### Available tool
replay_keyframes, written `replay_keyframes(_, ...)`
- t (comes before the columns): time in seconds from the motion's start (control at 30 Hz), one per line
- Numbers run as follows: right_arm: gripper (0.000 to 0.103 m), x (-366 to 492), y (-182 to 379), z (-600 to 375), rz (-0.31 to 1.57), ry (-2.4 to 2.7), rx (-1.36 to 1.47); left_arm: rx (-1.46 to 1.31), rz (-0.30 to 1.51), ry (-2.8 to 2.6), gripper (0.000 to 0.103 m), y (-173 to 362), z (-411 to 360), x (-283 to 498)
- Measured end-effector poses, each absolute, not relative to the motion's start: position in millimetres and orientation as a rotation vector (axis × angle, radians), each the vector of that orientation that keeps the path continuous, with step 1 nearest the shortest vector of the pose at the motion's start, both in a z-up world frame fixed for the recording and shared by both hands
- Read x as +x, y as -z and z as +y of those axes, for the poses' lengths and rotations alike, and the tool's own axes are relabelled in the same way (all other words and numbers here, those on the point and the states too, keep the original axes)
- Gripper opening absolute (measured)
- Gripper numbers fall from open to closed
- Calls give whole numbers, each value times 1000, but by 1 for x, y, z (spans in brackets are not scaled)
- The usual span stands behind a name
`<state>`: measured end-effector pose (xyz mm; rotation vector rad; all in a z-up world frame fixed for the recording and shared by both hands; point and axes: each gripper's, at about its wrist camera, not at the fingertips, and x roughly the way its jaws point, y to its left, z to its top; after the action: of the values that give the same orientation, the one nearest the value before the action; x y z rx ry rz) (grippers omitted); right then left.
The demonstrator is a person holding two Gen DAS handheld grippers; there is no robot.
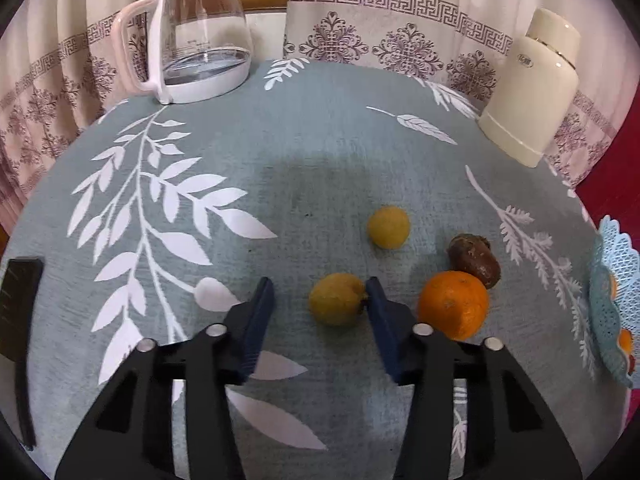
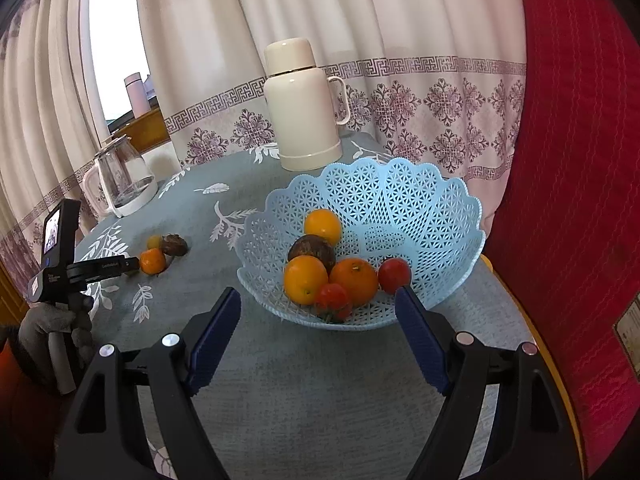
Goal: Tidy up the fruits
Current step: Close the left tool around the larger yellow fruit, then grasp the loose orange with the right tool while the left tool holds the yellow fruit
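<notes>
Left wrist view: the nearer yellow fruit [image 1: 338,299] lies on the bench between the blue fingers of the left tongs [image 1: 320,300].
Left tongs: partly apart. The right-hand finger looks to touch the fruit's side, while a clear gap shows between the fruit and the left-hand finger, so the fruit is not clamped.
Likely step: closing on this fruit to lift it, judging by how the tongs straddle it.
Second yellow fruit [image 1: 388,227]: on the cloth beyond the fingertips, apart from the first.
Orange [image 1: 453,305]: just outside the right-hand finger, touching or nearly touching the brown fruit [image 1: 474,260] behind it. Its closeness could get it nudged as the tongs close.
Basket [image 2: 400,192]: pale blue lattice, in front of the right tongs [image 2: 318,300], already holding oranges [image 2: 305,279], a dark brown fruit [image 2: 313,251] and small red fruits [image 2: 395,274]. It seems to be the collecting place.
Right tongs: wide apart, holding nothing, pointed at the basket's near rim; probably waiting while the other hand picks.
Progress: most fruit sits in the basket; four pieces remain loose on the bench.
Gloved hand [image 2: 48,324]: seen from the right wrist view, gripping the handle of the left tongs.
Bench [image 1: 320,140]: covered by a grey-blue cloth with white leaves.
Glass kettle [image 1: 196,36]: far beyond the left tongs, to their left.
Cream flask [image 2: 304,108]: upright behind the basket.
</notes>
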<state>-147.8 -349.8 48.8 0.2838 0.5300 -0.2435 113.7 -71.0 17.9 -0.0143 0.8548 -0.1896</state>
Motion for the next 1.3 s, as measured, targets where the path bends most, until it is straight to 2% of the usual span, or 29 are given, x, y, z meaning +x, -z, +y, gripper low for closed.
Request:
replay_keyframes(0.07, 79, -147, -48, -350, 529, 249, 287, -16, 851, 219, 29, -17, -72, 112)
replay_keyframes(0.1, 79, -147, -48, -349, 529, 251, 290, -14, 848, 234, 29, -17, -73, 111)
replay_keyframes(0.63, 79, -113, -67, -295, 534, 180, 177, -54, 683, 144, 29, -37, -54, 92)
replay_keyframes(1.3, 79, 25, -37, -193, 738, -54, 124, -120, 620, -15, 29, -46, -22, 88)
